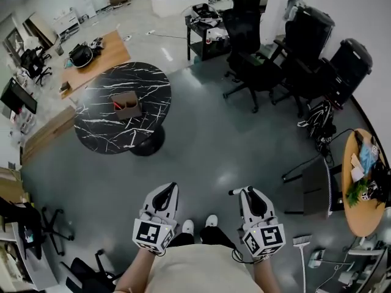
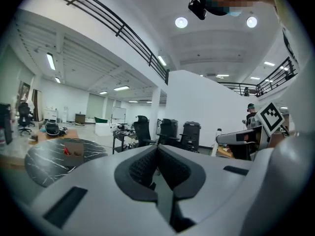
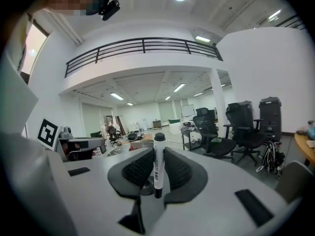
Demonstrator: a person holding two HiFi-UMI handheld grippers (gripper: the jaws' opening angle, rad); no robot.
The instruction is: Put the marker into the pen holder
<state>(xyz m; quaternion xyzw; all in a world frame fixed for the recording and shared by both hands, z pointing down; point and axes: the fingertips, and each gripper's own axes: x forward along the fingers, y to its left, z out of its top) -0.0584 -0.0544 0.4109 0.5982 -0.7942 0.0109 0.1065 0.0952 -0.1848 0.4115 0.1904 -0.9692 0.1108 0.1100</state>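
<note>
- Right gripper [image 3: 157,167] clamped on marker [image 3: 158,156], held upright between its jaws
- Left gripper [image 2: 157,163] closed, empty
- Carry step judged in hand: pen holder [image 1: 126,104] stands well ahead, left of both grippers; approach required next

White marker [image 3: 158,166] upright in right gripper [image 3: 157,152], brown pen holder [image 1: 126,105] well apart

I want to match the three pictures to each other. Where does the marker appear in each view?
Head view: the marker is low and right of centre, sticking out to the left of the right gripper.
Left gripper view: not in it; the left gripper is shut on nothing.
Right gripper view: upright at the centre, clamped between the jaws.
Shared landmark: the black office chairs.
</note>
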